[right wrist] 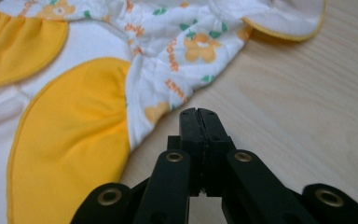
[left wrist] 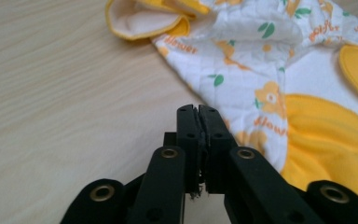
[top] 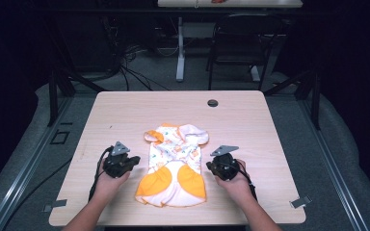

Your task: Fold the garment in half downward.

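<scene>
A small baby garment (top: pixel 173 163), white with orange flowers and yellow patches, is laid in the middle of the wooden table (top: pixel 250 120), a little toward the near edge. It appears already folded into a narrow strip: the sleeves are tucked in at the far end and the two yellow patches lie at the near end. The left gripper (top: pixel 134 160) is held just beside the left edge of the garment, and the right gripper (top: pixel 210 166) just beside its right edge. In both gripper views the jaws are seen pressed fully together, with nothing between them; the cloth is near but not touched. It is judged that the side folds are finished. A last fold, near end over far end, probably remains to be done.
</scene>
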